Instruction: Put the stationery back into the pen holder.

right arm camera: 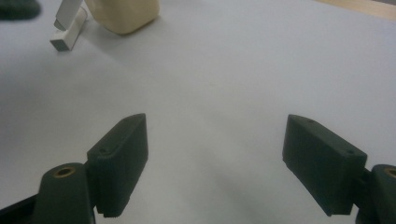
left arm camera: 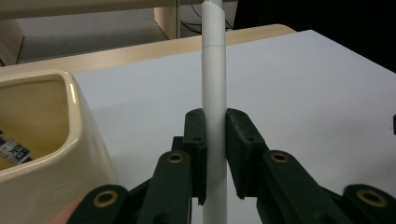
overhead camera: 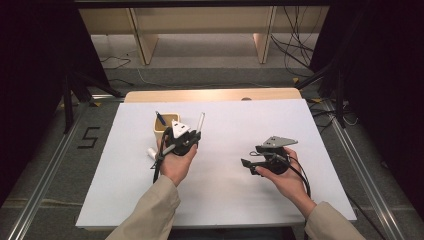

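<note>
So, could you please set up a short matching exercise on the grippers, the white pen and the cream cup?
Things:
1. left gripper
2. right gripper
3. white pen
4. cream cup

States:
A. standing on the white sheet, a dark pen inside
B. open over bare sheet
C. clamped between two black jaws
D. shut on a slim white thing

Pairs: 1-D, 2-B, 3-C, 4-A

Glossy, glazed-looking cream ceramic on the pen holder (left arm camera: pixel 56 140). Smooth matt white plastic on the marker (left arm camera: pixel 215 93). Matt black plastic on the left gripper (left arm camera: pixel 215 154), brass-coloured metal at its pivots. Matt white sheet over the table (overhead camera: pixel 225 200), pale wood along its far edge.
</note>
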